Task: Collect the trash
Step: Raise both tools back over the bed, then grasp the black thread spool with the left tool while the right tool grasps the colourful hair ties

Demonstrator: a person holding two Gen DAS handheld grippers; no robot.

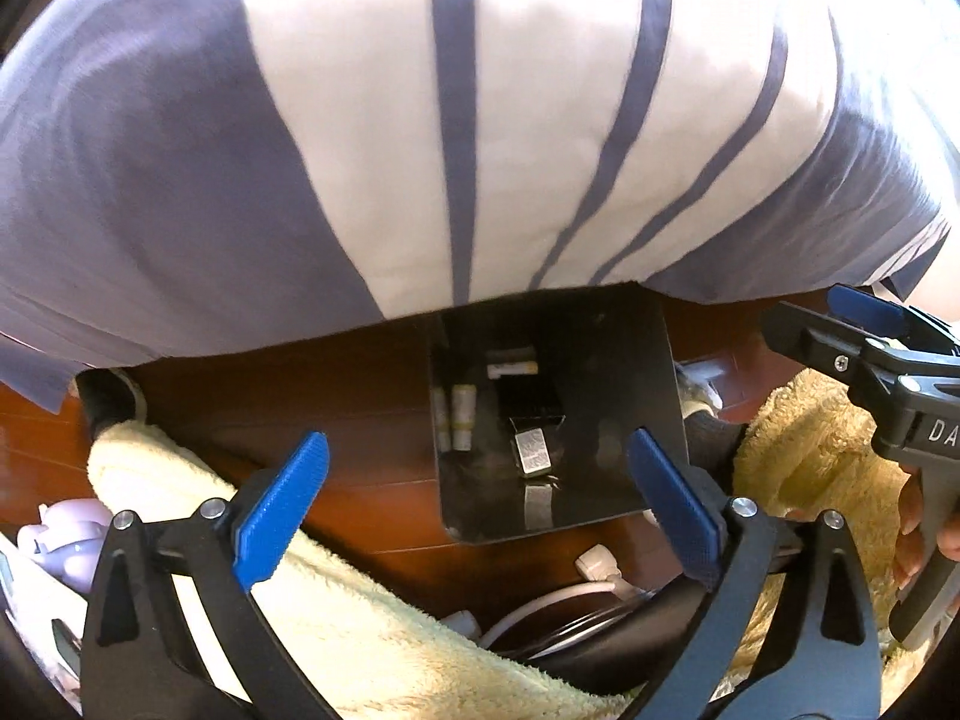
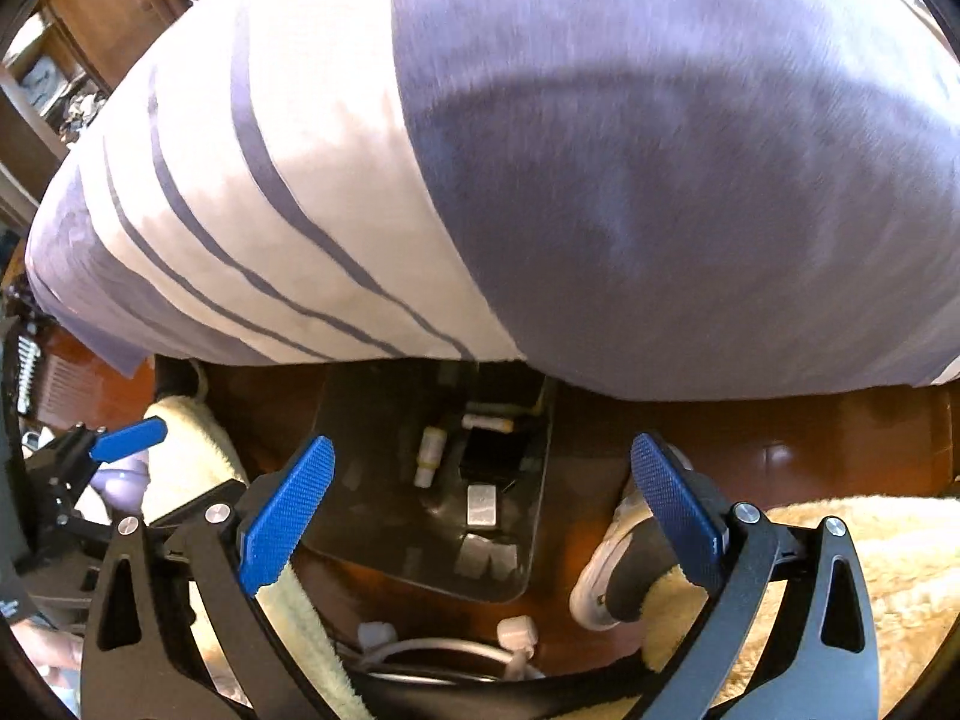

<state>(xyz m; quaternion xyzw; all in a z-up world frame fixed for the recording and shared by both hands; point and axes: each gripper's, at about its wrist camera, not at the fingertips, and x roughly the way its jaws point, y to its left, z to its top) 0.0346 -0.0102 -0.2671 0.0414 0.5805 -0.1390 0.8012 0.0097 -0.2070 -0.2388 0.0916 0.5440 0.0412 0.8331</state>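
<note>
A dark square bin stands on the wooden floor below both grippers, and shows in the right wrist view too. Inside lie small white tubes, a white stick and a silver wrapper. My left gripper is open and empty above the bin's near edge. My right gripper is open and empty above the bin; it also shows at the right of the left wrist view. The left gripper's blue fingertip shows at the left of the right wrist view.
A person's striped white and lavender shirt fills the upper half of both views. Cream fleece cloth lies at left and right. White cables and plugs lie on the floor near me. A shoe is right of the bin.
</note>
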